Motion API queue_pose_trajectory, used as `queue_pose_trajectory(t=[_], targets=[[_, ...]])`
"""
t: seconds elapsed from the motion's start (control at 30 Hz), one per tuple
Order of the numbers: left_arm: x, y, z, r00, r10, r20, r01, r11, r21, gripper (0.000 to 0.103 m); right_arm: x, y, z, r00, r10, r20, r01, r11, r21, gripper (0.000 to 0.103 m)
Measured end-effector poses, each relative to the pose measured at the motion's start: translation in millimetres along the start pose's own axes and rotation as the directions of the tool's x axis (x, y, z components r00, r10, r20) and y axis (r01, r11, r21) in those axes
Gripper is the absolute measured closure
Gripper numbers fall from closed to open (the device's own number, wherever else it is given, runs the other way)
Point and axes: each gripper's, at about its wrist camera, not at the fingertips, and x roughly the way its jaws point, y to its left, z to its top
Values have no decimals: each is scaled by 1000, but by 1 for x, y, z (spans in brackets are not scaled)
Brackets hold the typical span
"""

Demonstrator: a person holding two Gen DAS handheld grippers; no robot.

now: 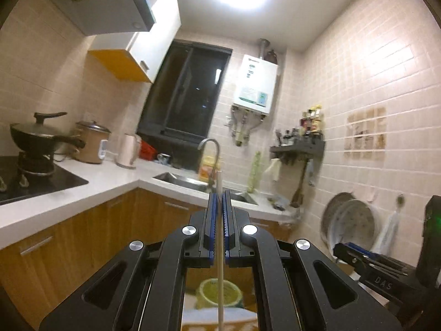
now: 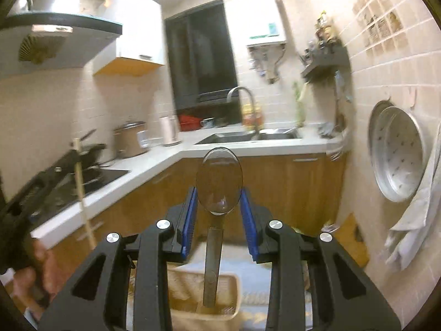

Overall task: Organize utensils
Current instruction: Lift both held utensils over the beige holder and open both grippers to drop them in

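Observation:
My left gripper (image 1: 219, 197) is shut on a pale wooden chopstick (image 1: 220, 262) that stands upright between its blue pads, its tip poking above the fingers. The same gripper and chopstick (image 2: 82, 190) show at the left of the right wrist view. My right gripper (image 2: 218, 197) is open. A metal spoon (image 2: 219, 182) stands between its fingers, bowl up; whether the pads touch it is unclear. The spoon's handle reaches down into a beige basket (image 2: 220, 284) below. My right gripper also shows at the right edge of the left wrist view (image 1: 358, 253).
A white L-shaped counter (image 1: 110, 179) carries a stove with a black wok (image 1: 41, 138), a rice cooker (image 1: 92, 146), a kettle (image 1: 126, 151) and a sink (image 1: 193, 182). A steamer tray (image 2: 397, 154) and a cloth hang on the right wall. A yellow-rimmed container (image 1: 209, 295) sits below.

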Motion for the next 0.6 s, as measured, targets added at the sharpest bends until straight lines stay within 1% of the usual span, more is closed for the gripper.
queue_pose_trajectory(t=[0.03,0.13,0.23,0.3,0.37,0.47,0.53,0.57,0.6], targets=[[6,2,-4,1000,13,0,-13,1000,7,101,9,-3,-5,1000,-8,-7,8,1000,2,74],[18,6,-22,998,63,-3,-63,998,30,101,30,-6,-22,999,5,-36,-5,1000,14,74],[26,16,-39,995,102,-22,-101,994,36,101,34,-4,-39,1000,-7,-31,7,1000,2,74],[29,21,-48,994,102,-45,-100,994,33,101,37,-3,-46,999,3,-38,-3,1000,0,74],[27,24,-54,993,110,-45,-108,994,34,101,34,-3,-53,999,-1,-34,1,1000,-8,74],[20,24,-55,995,88,-56,-86,996,31,100,32,-3,-60,999,16,-45,-17,1000,-21,73],[12,24,-53,995,71,-64,-69,997,36,93,30,-3,-63,997,38,-66,-39,999,-20,73],[8,26,-53,995,65,-75,-62,998,33,84,28,-3,-65,996,43,-76,-45,999,-18,73],[5,26,-52,995,59,-82,-57,998,30,84,25,-4,-66,995,47,-84,-48,999,-16,73]])
